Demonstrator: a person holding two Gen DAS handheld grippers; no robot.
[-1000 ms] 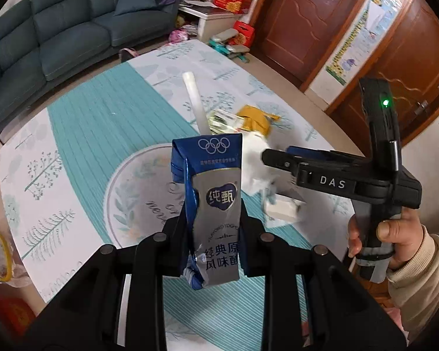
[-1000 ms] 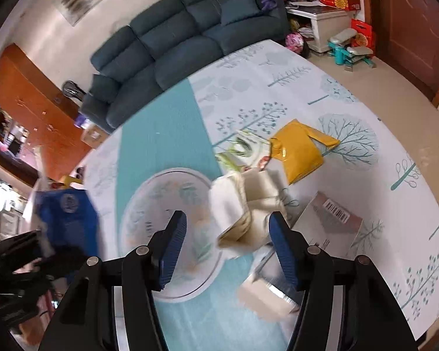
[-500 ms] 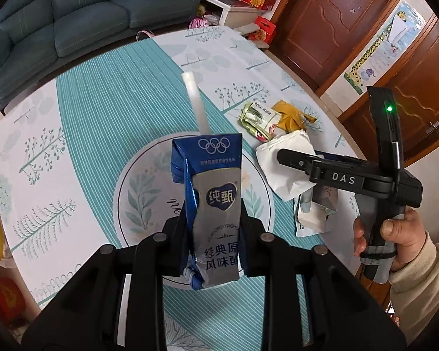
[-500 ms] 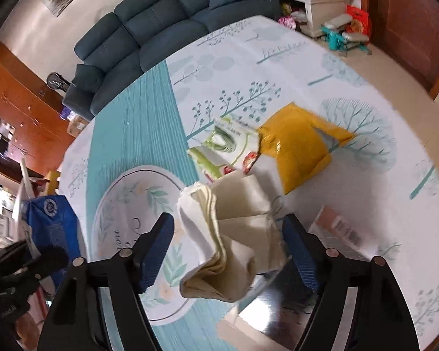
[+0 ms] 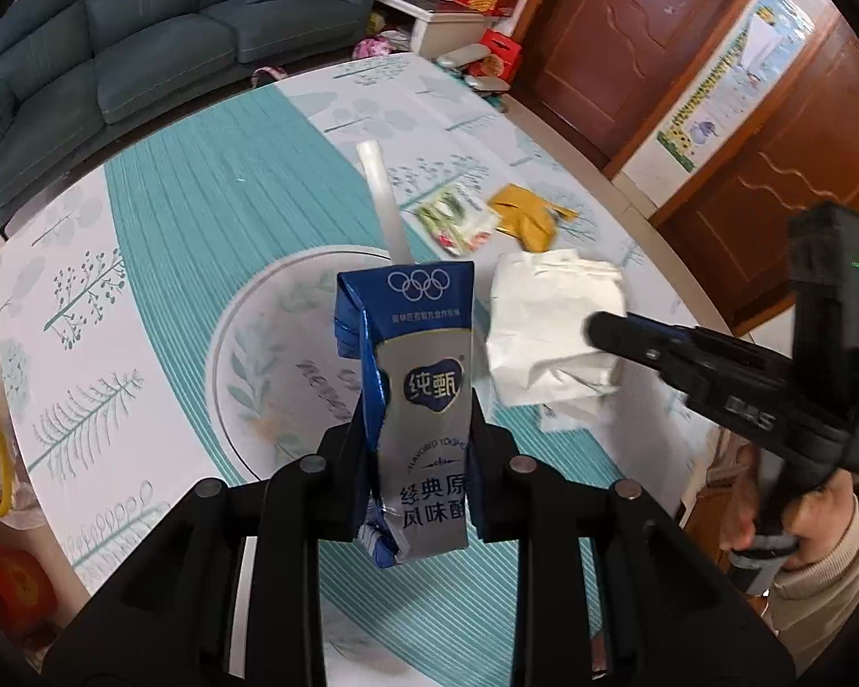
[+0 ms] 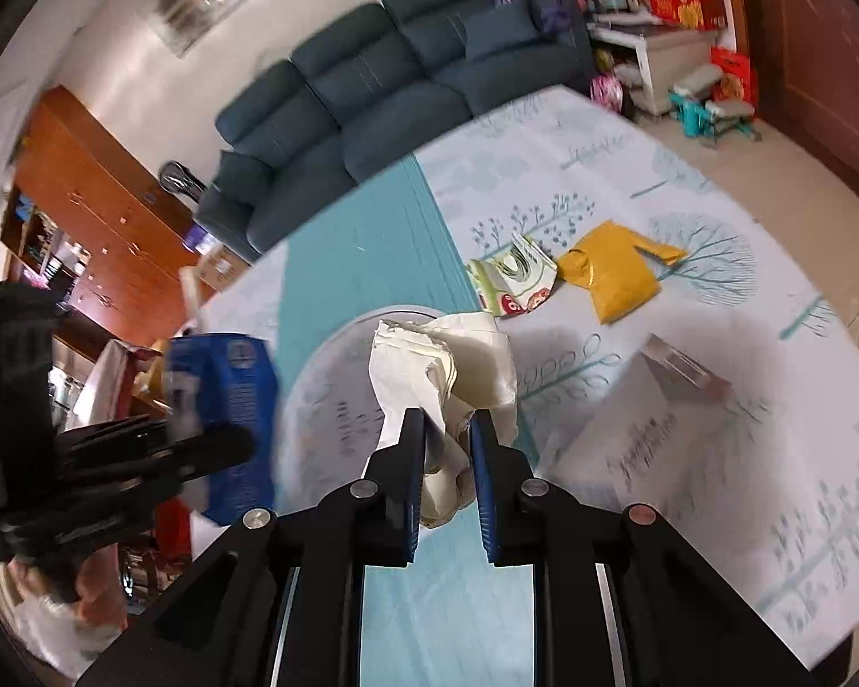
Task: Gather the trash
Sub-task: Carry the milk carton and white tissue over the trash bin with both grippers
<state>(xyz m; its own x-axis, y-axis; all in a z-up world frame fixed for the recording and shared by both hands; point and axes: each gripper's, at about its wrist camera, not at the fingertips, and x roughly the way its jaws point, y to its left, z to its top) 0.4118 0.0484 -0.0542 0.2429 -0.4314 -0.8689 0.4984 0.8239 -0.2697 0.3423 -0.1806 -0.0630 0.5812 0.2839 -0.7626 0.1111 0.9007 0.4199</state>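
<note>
Tissue wad [image 6: 452, 366] apparently in right claw [image 6: 445, 446]

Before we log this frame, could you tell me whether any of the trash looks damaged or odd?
Yes. The blue carton in the left gripper is crushed and creased, its straw still sticking out. The right gripper pinches a crumpled white tissue wad.

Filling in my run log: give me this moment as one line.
left gripper: shut on milk carton | right gripper: shut on crumpled paper | still on table: yellow bag, snack wrapper
</note>
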